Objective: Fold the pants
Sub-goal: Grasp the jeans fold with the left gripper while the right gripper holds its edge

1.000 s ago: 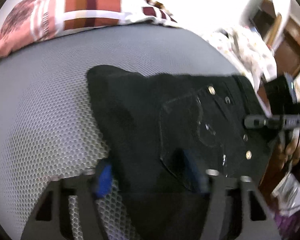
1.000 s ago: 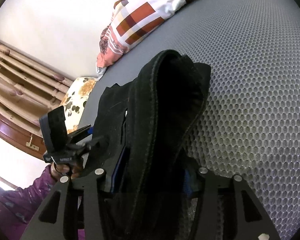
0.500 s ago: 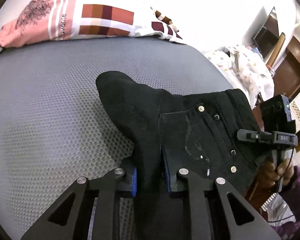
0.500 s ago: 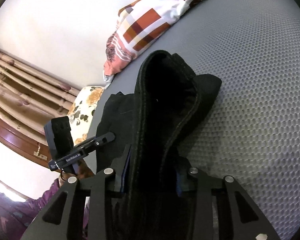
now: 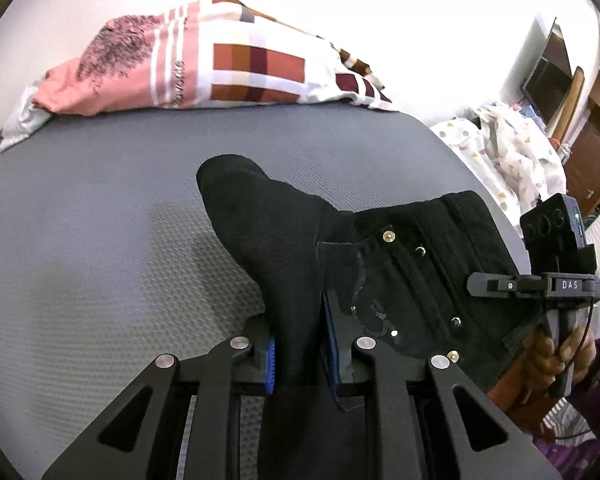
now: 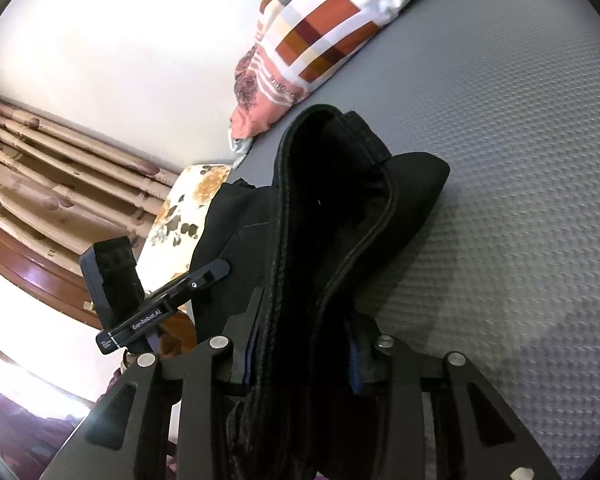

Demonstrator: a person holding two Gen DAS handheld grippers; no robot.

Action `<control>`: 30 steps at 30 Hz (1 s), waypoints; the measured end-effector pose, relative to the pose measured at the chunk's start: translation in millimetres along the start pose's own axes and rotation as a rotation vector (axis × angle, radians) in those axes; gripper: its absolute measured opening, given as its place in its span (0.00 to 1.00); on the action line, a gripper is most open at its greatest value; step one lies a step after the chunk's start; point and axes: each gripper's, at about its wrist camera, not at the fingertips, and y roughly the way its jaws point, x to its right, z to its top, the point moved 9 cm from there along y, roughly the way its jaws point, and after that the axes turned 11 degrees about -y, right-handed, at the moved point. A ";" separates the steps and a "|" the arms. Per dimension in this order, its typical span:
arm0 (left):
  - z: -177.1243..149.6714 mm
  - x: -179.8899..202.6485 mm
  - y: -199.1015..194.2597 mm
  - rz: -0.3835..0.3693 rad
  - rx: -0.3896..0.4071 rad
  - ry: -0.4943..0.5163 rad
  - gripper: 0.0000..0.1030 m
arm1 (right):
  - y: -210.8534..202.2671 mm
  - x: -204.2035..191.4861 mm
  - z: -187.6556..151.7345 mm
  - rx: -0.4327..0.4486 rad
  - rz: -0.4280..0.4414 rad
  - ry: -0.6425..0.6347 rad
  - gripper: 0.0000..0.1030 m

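Observation:
The black pants (image 5: 380,264) are lifted off the grey bed (image 5: 100,240), with rivets and a pocket showing in the left wrist view. My left gripper (image 5: 298,350) is shut on a fold of the black fabric. My right gripper (image 6: 300,354) is shut on the thick waistband edge of the pants (image 6: 332,208), which stands up in a loop. Each gripper shows in the other's view: the right one (image 5: 556,284) at the pants' right side, the left one (image 6: 156,304) at their left.
A checked red, white and pink pillow (image 5: 220,72) lies at the head of the grey mesh bed (image 6: 520,160). A floral cushion (image 6: 188,208) and curtains (image 6: 60,184) are to the left. A white patterned cloth (image 5: 512,152) and wooden furniture (image 5: 596,160) are to the right.
Both grippers have closed on the pants and raised them off the bed. The fabric has bunched up between the fingers and the far end has lifted.

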 end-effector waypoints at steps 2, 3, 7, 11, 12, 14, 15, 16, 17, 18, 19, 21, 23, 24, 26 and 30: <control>4.3 -7.7 -5.3 0.013 0.011 -0.006 0.19 | 8.7 -5.0 2.9 -0.005 0.005 -0.008 0.31; 5.5 -11.7 -7.3 0.016 0.014 -0.012 0.19 | 14.4 -8.4 5.7 -0.007 0.011 -0.011 0.31; 12.0 -30.7 -16.2 0.033 0.031 -0.034 0.19 | 29.1 -19.4 13.4 -0.017 0.025 -0.026 0.31; 20.4 -47.5 -23.1 0.049 0.047 -0.049 0.19 | 46.6 -30.0 20.8 -0.034 0.036 -0.037 0.31; 22.3 -51.2 -25.0 0.054 0.051 -0.052 0.19 | 52.6 -33.5 23.9 -0.040 0.040 -0.042 0.31; 27.6 -60.6 -29.8 0.065 0.064 -0.060 0.19 | 60.3 -39.0 28.2 -0.047 0.047 -0.050 0.31; 29.9 -64.6 -31.4 0.069 0.068 -0.063 0.19 | 63.8 -41.7 29.7 -0.051 0.052 -0.053 0.31; 33.4 -71.2 -34.1 0.075 0.075 -0.070 0.19 | 69.3 -44.8 32.7 -0.056 0.057 -0.058 0.31; 36.1 -75.7 -35.9 0.078 0.079 -0.074 0.19 | 73.1 -46.9 34.5 -0.058 0.060 -0.062 0.31; 39.1 -81.4 -38.2 0.082 0.086 -0.080 0.19 | 76.7 -49.2 36.1 -0.061 0.065 -0.063 0.31; 42.1 -86.5 -39.3 0.087 0.090 -0.083 0.19 | 82.2 -51.7 38.8 -0.064 0.072 -0.064 0.31; 46.7 -94.5 -41.7 0.094 0.098 -0.090 0.19 | 91.8 -56.0 44.2 -0.068 0.078 -0.068 0.31; 53.1 -105.2 -43.6 0.103 0.107 -0.100 0.19 | 101.7 -59.9 49.8 -0.074 0.085 -0.074 0.31; 55.6 -109.2 -44.0 0.106 0.111 -0.102 0.19 | 106.6 -61.7 52.8 -0.076 0.089 -0.077 0.31; 61.7 -119.0 -44.7 0.117 0.121 -0.107 0.19 | 115.4 -65.0 58.9 -0.078 0.094 -0.085 0.31; 73.9 -136.8 -43.3 0.130 0.135 -0.121 0.19 | 131.8 -70.4 73.5 -0.082 0.101 -0.097 0.31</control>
